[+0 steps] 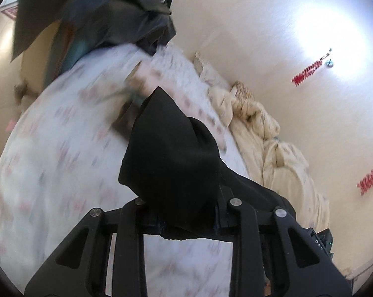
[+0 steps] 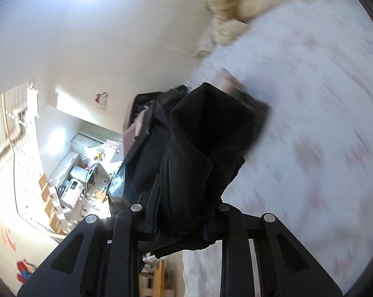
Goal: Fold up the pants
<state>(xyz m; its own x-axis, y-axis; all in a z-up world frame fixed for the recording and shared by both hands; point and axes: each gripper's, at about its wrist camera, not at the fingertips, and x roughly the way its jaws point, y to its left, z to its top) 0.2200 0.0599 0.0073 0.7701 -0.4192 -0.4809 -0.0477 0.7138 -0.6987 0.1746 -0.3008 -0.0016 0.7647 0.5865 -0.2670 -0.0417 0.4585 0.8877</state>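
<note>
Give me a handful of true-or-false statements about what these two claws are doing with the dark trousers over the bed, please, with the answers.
1. The left claw is clamped on black fabric of the pants. True.
2. The right claw is open and holds nothing. False: it is shut on a bunch of the black pants.
3. The bed sheet is plain dark blue. False: it is white with a faint pinkish print.
4. A rumpled cream quilt lies along the bed's edge by the wall. True.
5. The pants lie flat and neatly folded on the bed. False: they are bunched up in both claws, above the sheet.
</note>
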